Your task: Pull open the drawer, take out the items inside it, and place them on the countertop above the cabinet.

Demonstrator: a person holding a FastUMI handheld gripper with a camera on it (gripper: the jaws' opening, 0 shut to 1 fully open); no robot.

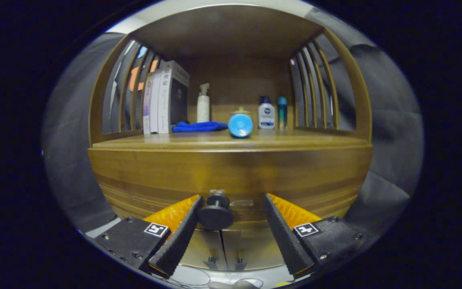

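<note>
While my gripper (231,224) hangs spread wide in front of the cabinet, the drawer's round knob (215,216) sits between the fingers, hard against the left one at about nine o'clock from the midpoint of the gap, with the right finger well apart from it at three o'clock. Nothing is pinched; the jaws stand open. I judge the knob is off-centre because I am level with it but a little too far to the right.

The drawer (231,176) front is a broad band of glossy, honey-coloured wood with a horizontal grain, and it lies flush with the cabinet, closed as far as I can see. What is inside it is hidden. A closed front fits either a drawer yet to be pulled or one pushed home again, so I will not say which.

At twelve o'clock from the knob runs the countertop (295,140), a smooth wooden shelf fenced at both sides by curved slats. On it, a blue round-faced object (240,125) lies on its side facing me, near the front edge. At eleven o'clock from it a soft blue cloth (199,127) is bunched up, with a white spray bottle (203,106) behind it and upright boxes (167,100) beside that. At one o'clock stand a white pump bottle (266,113) and a slim teal bottle (282,110). Whether any of these came from the drawer I cannot tell.
</note>
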